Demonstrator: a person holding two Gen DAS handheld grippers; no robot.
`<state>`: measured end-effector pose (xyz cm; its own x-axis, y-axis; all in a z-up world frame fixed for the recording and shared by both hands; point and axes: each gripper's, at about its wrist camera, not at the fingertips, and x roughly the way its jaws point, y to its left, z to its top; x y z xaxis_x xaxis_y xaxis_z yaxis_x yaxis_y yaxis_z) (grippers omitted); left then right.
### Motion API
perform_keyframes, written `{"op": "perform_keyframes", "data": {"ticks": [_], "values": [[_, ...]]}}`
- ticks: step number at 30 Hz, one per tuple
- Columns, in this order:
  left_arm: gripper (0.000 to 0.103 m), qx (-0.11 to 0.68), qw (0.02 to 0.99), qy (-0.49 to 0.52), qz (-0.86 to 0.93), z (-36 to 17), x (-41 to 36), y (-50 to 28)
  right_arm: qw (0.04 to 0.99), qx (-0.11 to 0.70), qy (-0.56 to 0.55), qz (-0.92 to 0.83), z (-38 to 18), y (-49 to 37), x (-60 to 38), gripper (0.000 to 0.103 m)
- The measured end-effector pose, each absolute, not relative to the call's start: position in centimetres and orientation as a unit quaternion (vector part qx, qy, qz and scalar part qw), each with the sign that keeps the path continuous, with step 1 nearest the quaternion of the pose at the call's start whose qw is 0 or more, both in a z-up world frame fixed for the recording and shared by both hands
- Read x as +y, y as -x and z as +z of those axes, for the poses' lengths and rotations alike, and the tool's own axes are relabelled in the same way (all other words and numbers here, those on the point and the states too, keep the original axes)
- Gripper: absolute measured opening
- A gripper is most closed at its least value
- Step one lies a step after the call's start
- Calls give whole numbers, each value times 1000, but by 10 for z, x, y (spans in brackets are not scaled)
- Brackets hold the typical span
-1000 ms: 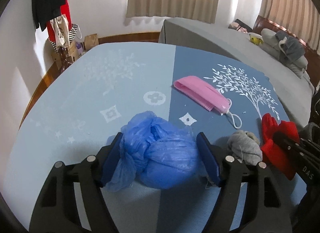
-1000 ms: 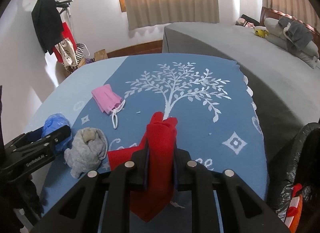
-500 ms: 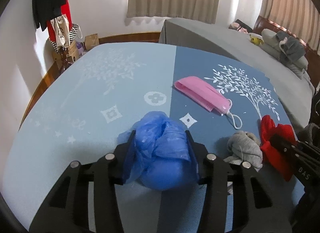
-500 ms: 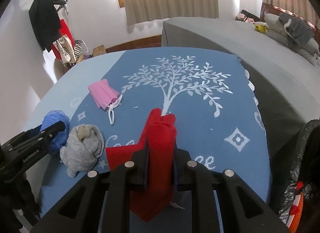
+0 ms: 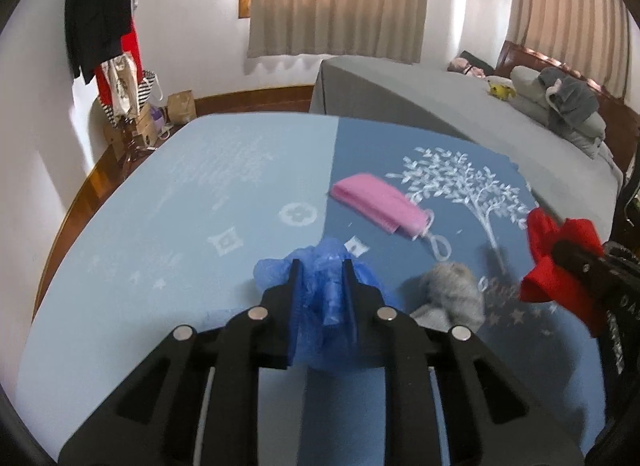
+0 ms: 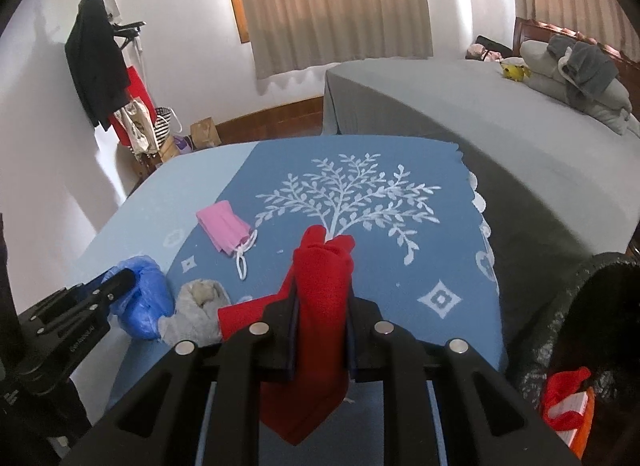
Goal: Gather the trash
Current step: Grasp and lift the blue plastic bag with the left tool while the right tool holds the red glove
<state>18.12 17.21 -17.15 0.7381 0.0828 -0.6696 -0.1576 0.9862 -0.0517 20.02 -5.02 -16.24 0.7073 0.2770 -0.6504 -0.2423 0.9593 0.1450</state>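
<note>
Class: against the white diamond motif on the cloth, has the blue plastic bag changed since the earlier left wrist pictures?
Yes. The blue plastic bag has been squeezed narrow and now overlaps the white diamond motif.

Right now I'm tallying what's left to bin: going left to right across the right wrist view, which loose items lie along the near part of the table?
Blue plastic bag in the left gripper → grey cloth wad → pink face mask → red cloth in the right gripper → black trash bag off the table's edge.

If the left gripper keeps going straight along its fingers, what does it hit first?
Probably the bare blue tablecloth just past the blue plastic bag its closing jaws pinch. The pink face mask lies right of that line; depth is unclear.
</note>
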Motion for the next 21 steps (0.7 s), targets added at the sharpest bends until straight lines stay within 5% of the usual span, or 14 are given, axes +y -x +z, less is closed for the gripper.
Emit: {"op": "perform_keyframes", "data": {"ticks": [3, 5, 11, 18, 21], "values": [[36, 363, 927, 66, 66, -177, 180, -176, 921, 362, -23, 143, -168, -200, -48, 18], [54, 366, 926, 67, 69, -181, 183, -174, 919, 366, -24, 145, -172, -200, -47, 18], [68, 376, 922, 69, 55, -188, 183, -180, 917, 371, -23, 144, -178, -202, -45, 18], [68, 401, 912, 83, 33, -198, 179, -195, 915, 376, -20, 145, -183, -204, -44, 18], [43, 409, 909, 75, 1, -199, 171, -198, 915, 376, -20, 145, -183, -204, -45, 18]]}}
